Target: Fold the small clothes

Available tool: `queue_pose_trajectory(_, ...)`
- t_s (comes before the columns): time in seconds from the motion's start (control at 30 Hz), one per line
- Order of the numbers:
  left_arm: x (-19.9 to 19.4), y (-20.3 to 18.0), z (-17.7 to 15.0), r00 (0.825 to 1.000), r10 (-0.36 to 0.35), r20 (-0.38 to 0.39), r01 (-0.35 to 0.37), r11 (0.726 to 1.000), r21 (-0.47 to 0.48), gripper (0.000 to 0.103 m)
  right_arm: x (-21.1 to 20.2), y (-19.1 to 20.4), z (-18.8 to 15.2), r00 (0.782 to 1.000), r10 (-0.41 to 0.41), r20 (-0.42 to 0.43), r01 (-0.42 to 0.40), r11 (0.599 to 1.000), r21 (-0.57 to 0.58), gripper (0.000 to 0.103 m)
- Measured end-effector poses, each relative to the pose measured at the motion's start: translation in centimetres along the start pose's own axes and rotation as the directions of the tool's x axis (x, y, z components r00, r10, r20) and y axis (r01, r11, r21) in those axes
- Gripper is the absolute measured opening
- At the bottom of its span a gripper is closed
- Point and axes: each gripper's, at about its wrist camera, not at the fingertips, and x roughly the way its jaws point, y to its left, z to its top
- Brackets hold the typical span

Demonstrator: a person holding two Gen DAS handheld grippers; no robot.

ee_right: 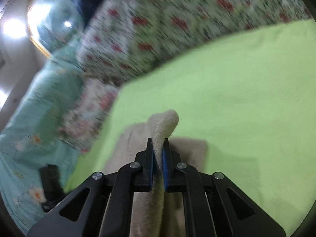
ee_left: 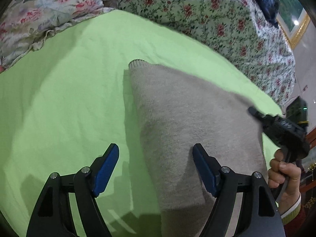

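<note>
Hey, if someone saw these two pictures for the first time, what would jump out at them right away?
The bright green sheet fills both views, with a beige knitted garment spread across its middle. The right gripper is clamped on a raised fold of that knit, while the left gripper hangs open over the garment's edge. Floral bedding is piled along the far side.

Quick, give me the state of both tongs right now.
Left tongs: open, holding nothing, over the edge of the beige knit garment.
Right tongs: shut on a fold of the beige knit garment.
</note>
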Motion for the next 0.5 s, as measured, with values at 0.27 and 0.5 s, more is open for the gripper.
queue_pose_trajectory(0.27, -0.8, -1.3, -0.8, 0.999, 0.054, -0.008, -0.053, 0.997, 0.048, 0.077, 0.3, -2.1, -1.8, 0.996, -0.068, -0.059, 0.074, 0.993, 0.092, 0.015)
queue_pose_trajectory(0.5, -6.1, -1.0, -6.4, 0.998, 0.045, 0.034, -0.048, 0.994, 0.1, 0.077, -6.4, -0.5, -5.0, 0.999, -0.033, 0.003, 0.033, 0.997, 0.068, 0.045)
